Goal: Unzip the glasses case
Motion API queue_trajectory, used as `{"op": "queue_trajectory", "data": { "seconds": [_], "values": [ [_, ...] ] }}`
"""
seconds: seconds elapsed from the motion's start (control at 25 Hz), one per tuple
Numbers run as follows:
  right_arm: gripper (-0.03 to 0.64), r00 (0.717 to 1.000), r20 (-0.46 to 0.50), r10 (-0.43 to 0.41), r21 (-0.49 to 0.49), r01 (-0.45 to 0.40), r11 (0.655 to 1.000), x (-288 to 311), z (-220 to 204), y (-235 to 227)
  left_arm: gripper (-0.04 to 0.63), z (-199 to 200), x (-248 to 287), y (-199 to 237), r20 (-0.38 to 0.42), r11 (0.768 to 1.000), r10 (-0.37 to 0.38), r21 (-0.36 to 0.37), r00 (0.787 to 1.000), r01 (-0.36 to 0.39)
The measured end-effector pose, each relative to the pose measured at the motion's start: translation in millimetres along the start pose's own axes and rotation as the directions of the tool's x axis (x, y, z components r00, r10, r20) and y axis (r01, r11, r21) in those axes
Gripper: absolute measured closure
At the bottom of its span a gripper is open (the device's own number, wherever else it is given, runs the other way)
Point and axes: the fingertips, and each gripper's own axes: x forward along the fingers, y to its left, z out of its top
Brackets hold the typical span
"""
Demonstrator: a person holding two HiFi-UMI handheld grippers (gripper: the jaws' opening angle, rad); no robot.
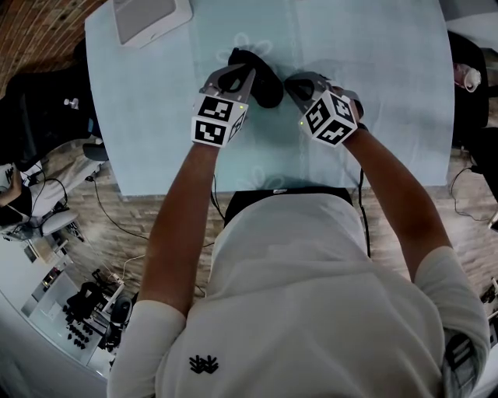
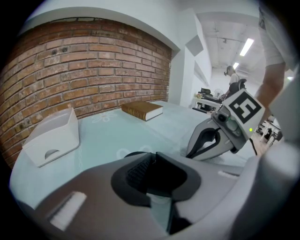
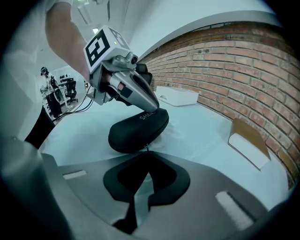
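Observation:
A black glasses case point(image 1: 261, 78) lies on the pale blue table point(image 1: 373, 70), its lid printed with white letters point(image 3: 140, 126). My left gripper point(image 1: 236, 64) comes down on the case's far end, seen in the right gripper view point(image 3: 151, 108), and its jaws are pinched on the case's edge point(image 2: 152, 157). At the near end my right gripper point(image 3: 147, 153) has its fingertips closed on the small zipper pull point(image 3: 146, 148) that hangs from the case. From above, the right gripper point(image 1: 292, 84) touches the case's right side. The left gripper view also shows the right gripper point(image 2: 206, 143).
A white open box point(image 1: 148, 17) point(image 2: 54, 136) stands at the table's far left corner. A brown-covered book point(image 2: 143, 110) point(image 3: 248, 140) lies further along, by the brick wall point(image 2: 93, 61). The table's near edge point(image 1: 233, 190) runs just below my hands; chairs and cables are on the floor.

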Motion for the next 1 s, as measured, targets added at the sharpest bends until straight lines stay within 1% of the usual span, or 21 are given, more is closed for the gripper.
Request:
{"op": "queue_trajectory", "data": {
  "seconds": [0.4,0.6,1.0],
  "values": [
    [0.617,1.0,-0.001,0.019,-0.028,-0.019,0.999,6,4,-8,0.52,-1,1,1,0.005,1.0,0.004,-0.006,1.0,-0.004],
    [0.617,1.0,0.0,0.025,-0.047,-0.025,0.999,10,6,-12,0.535,-2,1,4,0.007,1.0,0.014,-0.013,1.0,-0.014],
    [0.617,0.999,-0.005,0.039,-0.083,-0.04,0.996,17,12,-20,0.537,0,0,3,0.008,1.0,0.011,-0.021,1.0,-0.011]
  ]
}}
